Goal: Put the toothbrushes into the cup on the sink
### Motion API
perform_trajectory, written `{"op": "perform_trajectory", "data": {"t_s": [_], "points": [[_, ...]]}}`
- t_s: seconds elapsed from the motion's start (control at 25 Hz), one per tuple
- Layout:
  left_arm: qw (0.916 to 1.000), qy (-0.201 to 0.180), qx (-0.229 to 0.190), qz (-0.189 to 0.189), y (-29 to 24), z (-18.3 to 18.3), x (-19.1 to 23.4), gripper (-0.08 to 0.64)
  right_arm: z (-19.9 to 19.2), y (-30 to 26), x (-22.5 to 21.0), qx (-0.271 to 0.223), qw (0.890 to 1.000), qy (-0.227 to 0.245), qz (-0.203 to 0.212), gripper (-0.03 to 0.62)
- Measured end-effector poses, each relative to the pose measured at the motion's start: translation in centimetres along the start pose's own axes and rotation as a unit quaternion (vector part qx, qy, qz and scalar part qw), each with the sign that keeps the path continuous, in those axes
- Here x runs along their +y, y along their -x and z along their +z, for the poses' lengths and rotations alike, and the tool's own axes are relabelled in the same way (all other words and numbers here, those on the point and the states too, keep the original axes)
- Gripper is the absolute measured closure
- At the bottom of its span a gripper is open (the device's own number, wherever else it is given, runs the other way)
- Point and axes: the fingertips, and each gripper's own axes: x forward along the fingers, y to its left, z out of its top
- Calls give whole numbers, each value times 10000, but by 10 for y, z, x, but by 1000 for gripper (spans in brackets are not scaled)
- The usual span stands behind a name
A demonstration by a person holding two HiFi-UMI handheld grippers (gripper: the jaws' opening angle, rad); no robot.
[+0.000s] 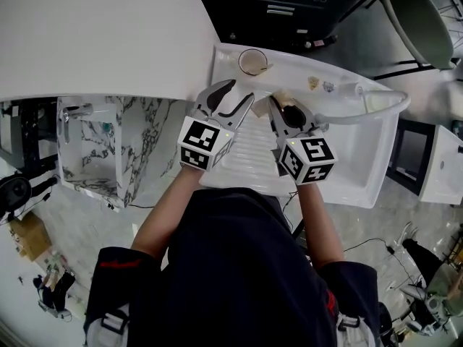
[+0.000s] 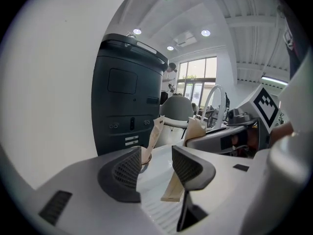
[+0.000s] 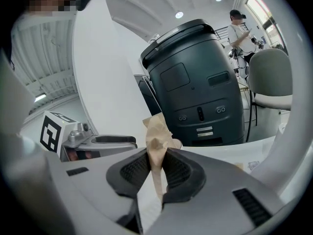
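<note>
Cup (image 1: 253, 62) on sink (image 1: 362, 165), both grippers near.
Left gripper (image 1: 240, 92) wide, empty; right gripper (image 1: 283, 110) clamps wrapped toothbrush (image 3: 156, 141) short of cup.

A white sink (image 1: 362, 166) is carrying everything here, its ribbed middle (image 1: 246, 154) running toward the person. A cup (image 1: 253, 61) is standing upright on the sink's far rim. Two small items (image 1: 312, 82) are lying on the rim right of it (too small to name). A white curved faucet (image 1: 376, 110) is arching over the right part.
</note>
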Motion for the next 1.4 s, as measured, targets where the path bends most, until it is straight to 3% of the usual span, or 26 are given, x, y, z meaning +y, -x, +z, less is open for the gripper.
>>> {"op": "perform_trajectory", "data": {"t_s": [0.28,0.56,1.4], "points": [[9999,121,-61,-108,32,-8,-4,375,3,3,11,-44,9998,113,-146,509],[9991,62,-326,-269,72,-3,-9,503,4,11,31,-89,9991,258,-338,509],[9955,149,-797,-483,154,-19,-21,537,-9,50,98,-248,9961,627,-568,509]]}}
